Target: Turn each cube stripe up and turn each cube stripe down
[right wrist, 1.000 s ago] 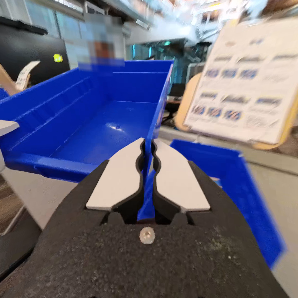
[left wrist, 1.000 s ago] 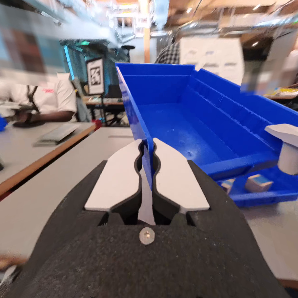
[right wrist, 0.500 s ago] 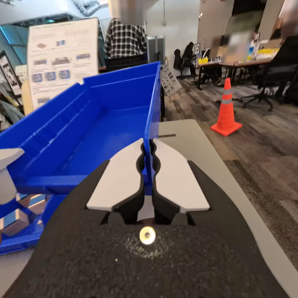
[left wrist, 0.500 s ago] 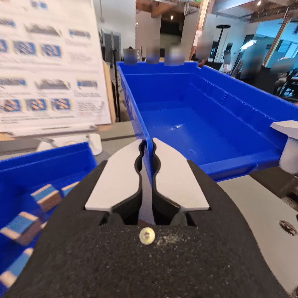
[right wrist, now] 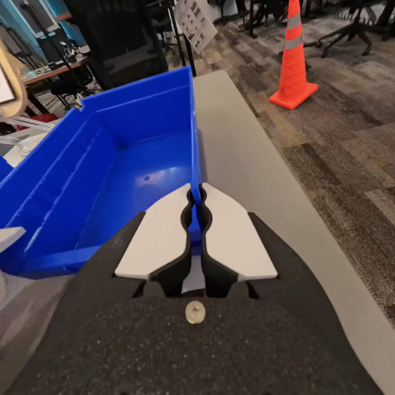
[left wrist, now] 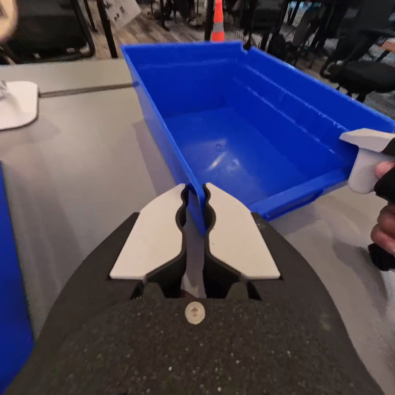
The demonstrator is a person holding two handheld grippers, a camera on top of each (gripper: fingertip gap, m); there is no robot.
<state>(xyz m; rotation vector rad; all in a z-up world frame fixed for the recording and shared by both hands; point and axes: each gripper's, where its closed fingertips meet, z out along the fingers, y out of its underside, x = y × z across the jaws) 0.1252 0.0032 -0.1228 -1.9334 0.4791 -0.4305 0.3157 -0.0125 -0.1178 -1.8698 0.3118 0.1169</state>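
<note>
An empty blue bin (left wrist: 192, 85) is held between both grippers over the grey table (left wrist: 74, 171). My left gripper (left wrist: 195, 188) is shut on the bin's left side wall near its front corner. My right gripper (right wrist: 196, 186) is shut on the bin's right side wall (right wrist: 193, 149). The right gripper's white finger (left wrist: 367, 154) and a hand (left wrist: 384, 224) show at the right edge of the left wrist view. The left gripper's fingertip (right wrist: 8, 235) shows at the left edge of the right wrist view. No cubes are in view.
A second blue bin's wall (left wrist: 10, 277) stands at the far left. A white stand base (left wrist: 17, 104) sits on the table at the back left. The table's right edge (right wrist: 288, 203) drops to the floor, where an orange cone (right wrist: 294, 64) stands.
Both grippers have swung the empty bin round to the right and tipped the view down to the table. The poster and the second bin with cubes have left the view.
</note>
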